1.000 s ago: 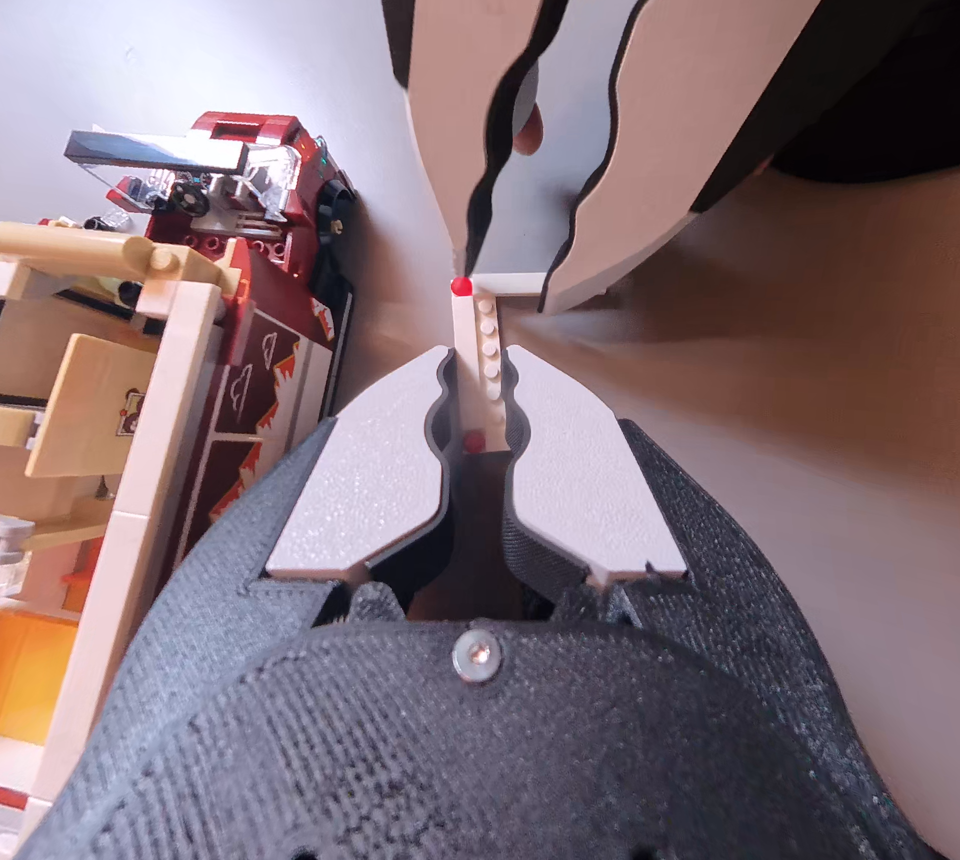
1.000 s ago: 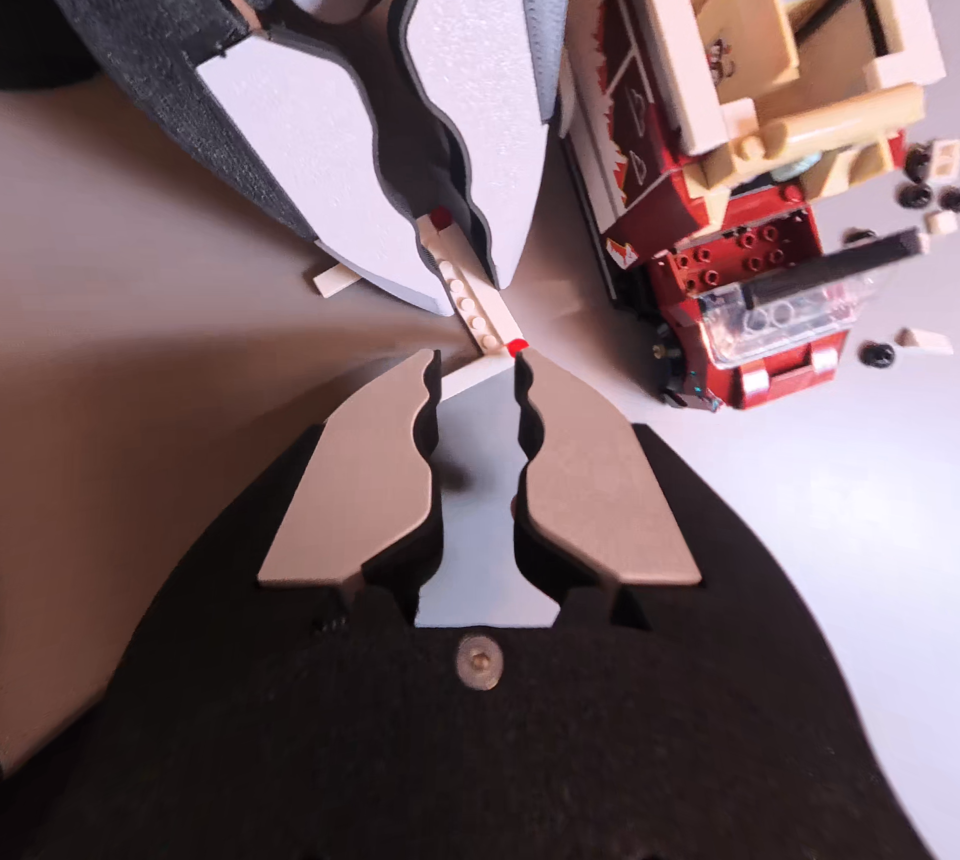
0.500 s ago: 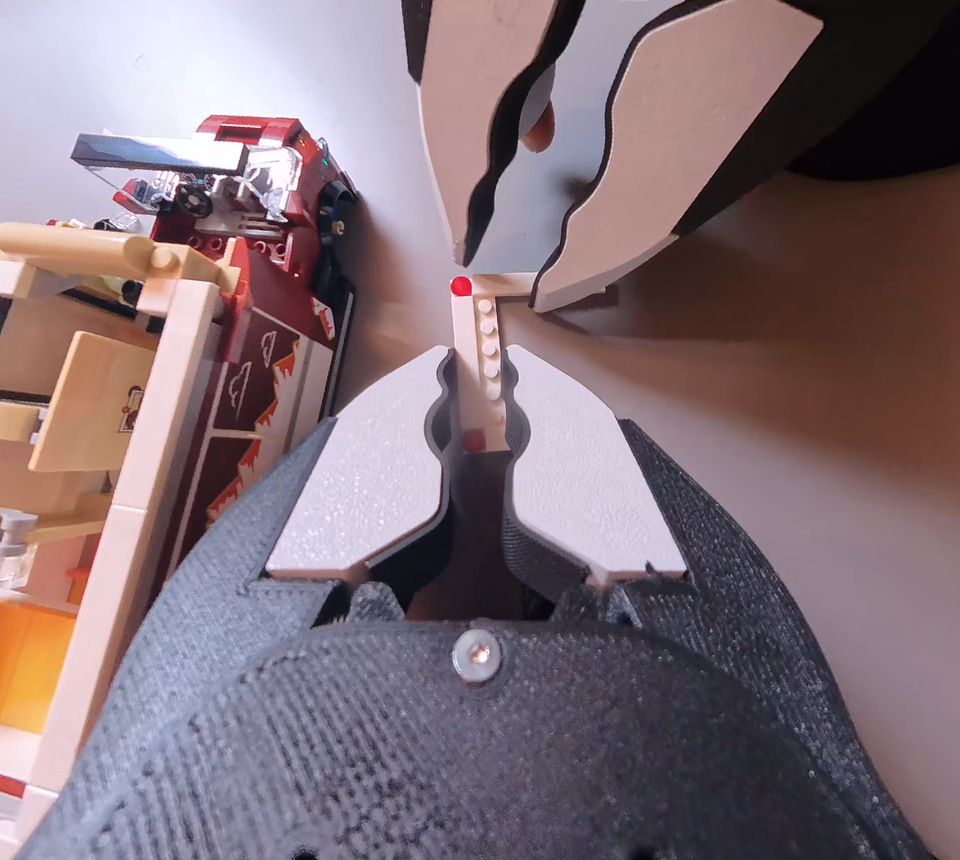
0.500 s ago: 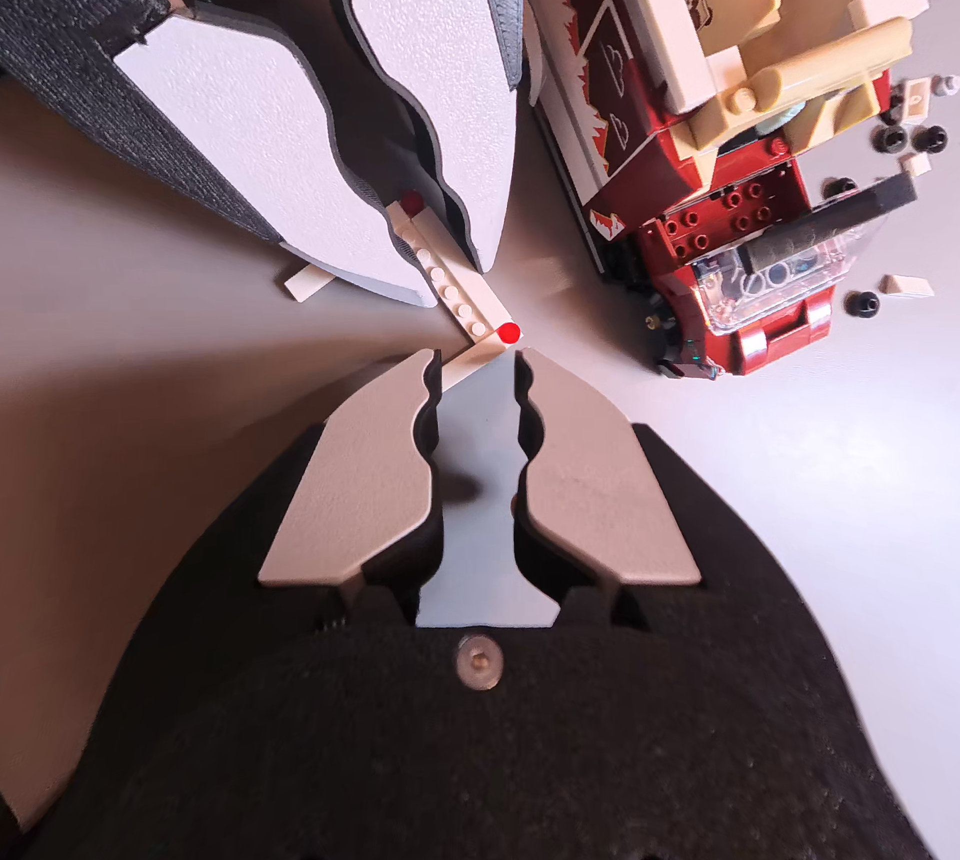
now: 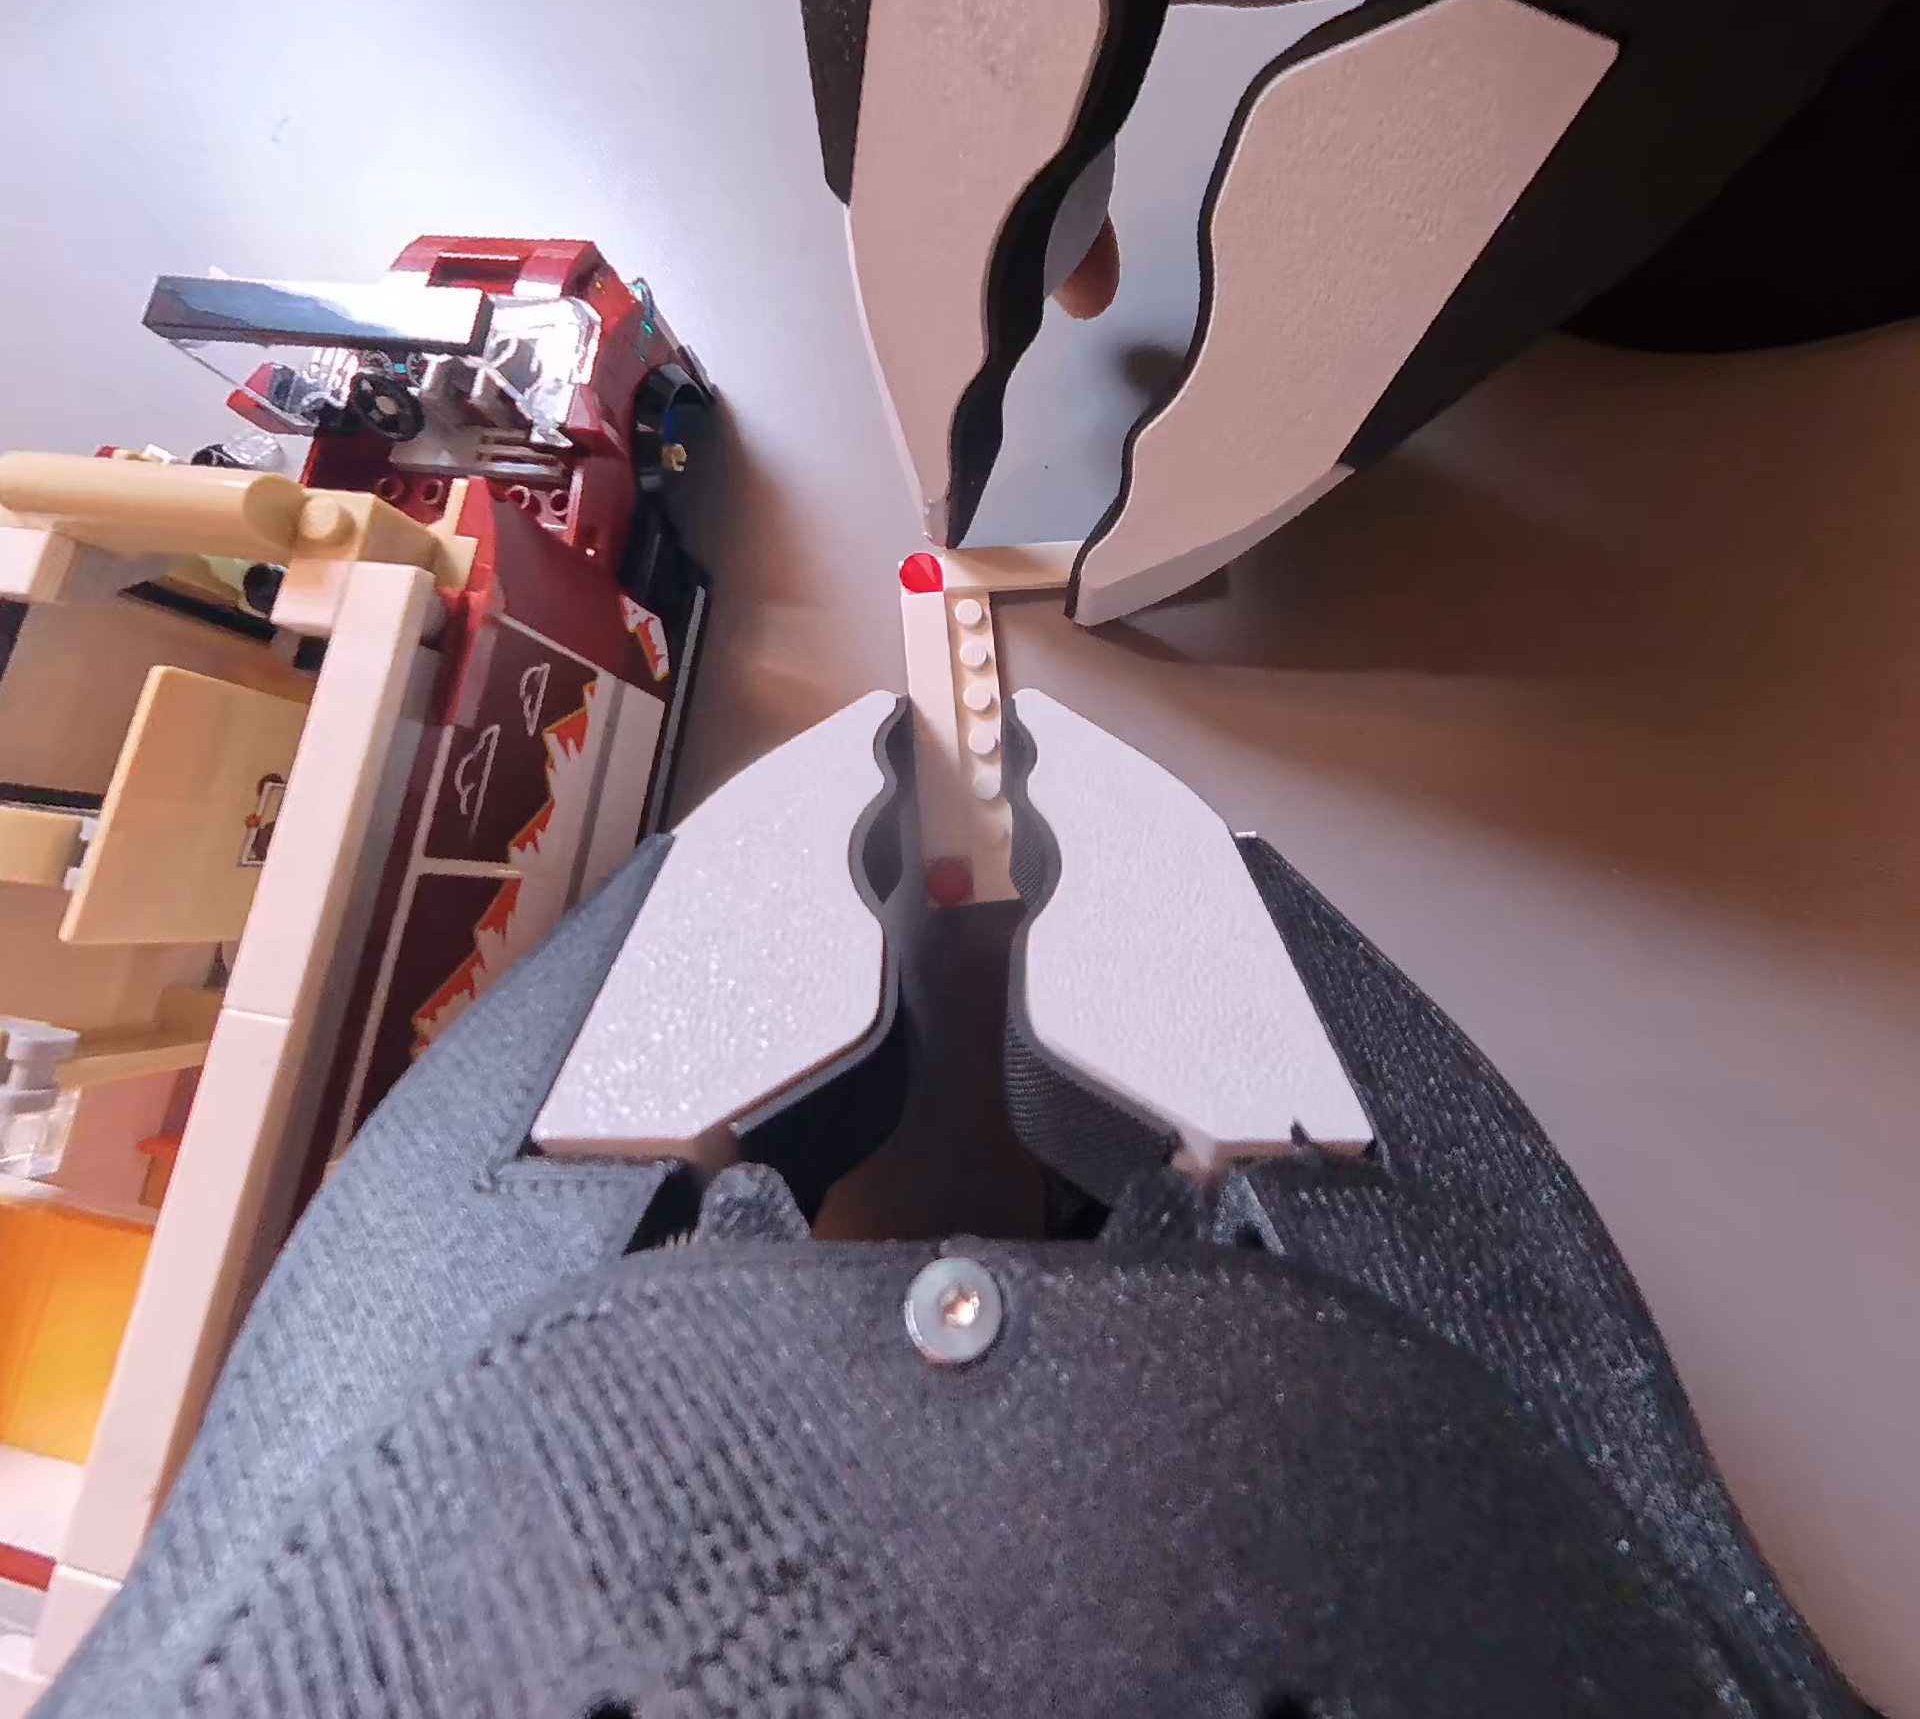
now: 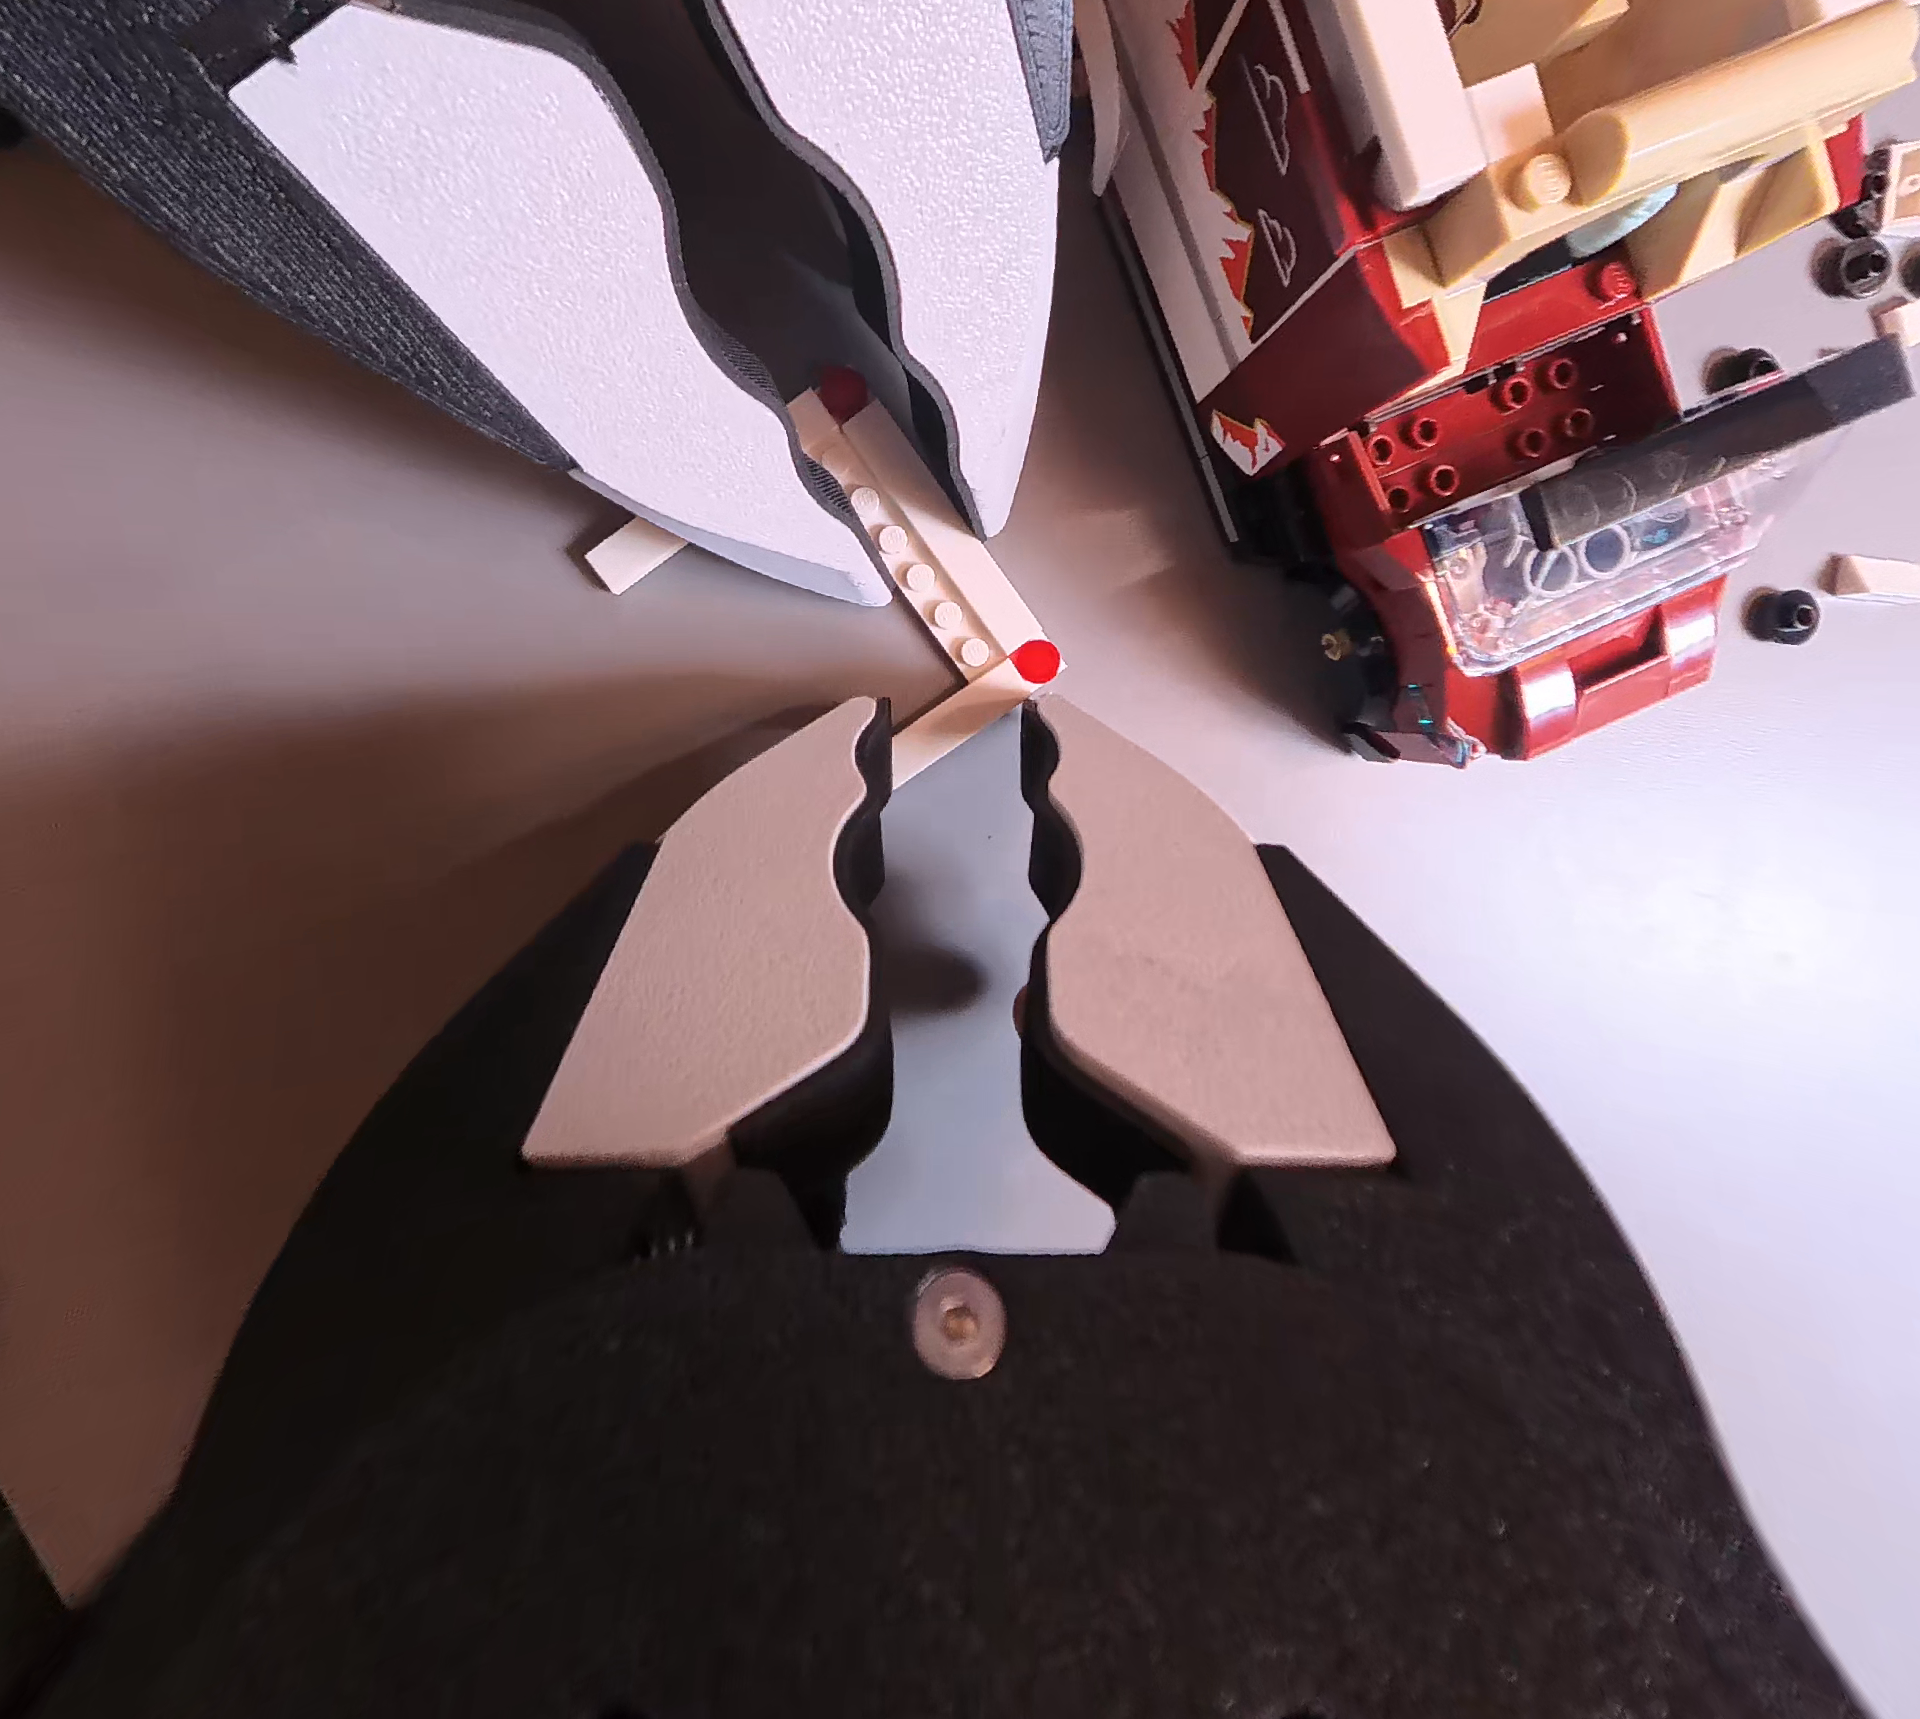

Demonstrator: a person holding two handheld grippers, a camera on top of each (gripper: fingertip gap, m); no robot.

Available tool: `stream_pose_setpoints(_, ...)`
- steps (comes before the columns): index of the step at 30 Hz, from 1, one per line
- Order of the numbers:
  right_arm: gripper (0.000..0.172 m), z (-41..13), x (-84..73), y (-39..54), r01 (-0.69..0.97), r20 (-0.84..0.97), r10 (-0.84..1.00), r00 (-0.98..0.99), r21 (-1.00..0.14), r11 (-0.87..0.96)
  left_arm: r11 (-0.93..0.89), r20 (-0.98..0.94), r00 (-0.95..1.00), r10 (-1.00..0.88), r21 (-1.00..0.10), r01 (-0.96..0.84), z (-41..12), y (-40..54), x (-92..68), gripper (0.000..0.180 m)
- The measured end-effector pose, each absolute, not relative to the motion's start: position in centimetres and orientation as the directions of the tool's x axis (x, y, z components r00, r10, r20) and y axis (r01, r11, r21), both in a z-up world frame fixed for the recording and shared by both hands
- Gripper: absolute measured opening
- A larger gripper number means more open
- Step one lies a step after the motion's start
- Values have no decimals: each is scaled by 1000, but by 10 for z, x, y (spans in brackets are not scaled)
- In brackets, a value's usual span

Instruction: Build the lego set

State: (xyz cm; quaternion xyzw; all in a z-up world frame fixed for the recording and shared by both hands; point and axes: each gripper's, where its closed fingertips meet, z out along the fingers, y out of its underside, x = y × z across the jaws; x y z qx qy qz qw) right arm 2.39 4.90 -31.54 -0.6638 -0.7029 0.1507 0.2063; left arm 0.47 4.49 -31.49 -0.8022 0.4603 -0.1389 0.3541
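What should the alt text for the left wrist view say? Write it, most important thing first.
The left hand-held gripper clamps a long white studded brick strip with a red dot at its far end. The right hand-held gripper straddles a short white piece at that end. A dark red and tan brick-built vehicle stands left.

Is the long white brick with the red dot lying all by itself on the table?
No, the left gripper has its two fingers pressed on the long white brick.
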Motion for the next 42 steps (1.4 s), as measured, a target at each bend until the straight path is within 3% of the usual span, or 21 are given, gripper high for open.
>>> stream_pose_setpoints(10, 25, -315, 25, 48, 885, 75, 995, -59, -458, 87, -319, -106, 533, -840, -698, -641, -315, 44, 5, 17)
stream_pose_setpoints(21, 27, -308, 34, 14, 827, -125, 988, -85, -562, 0, -223, -119, 427, -896, -712, -666, -314, 28, 3, 16)
stream_pose_setpoints(42, 24, -313, 37, -3, 818, -129, 981, -144, -573, 45, -246, -93, 433, -897, -708, -662, -315, 23, 1, 16)
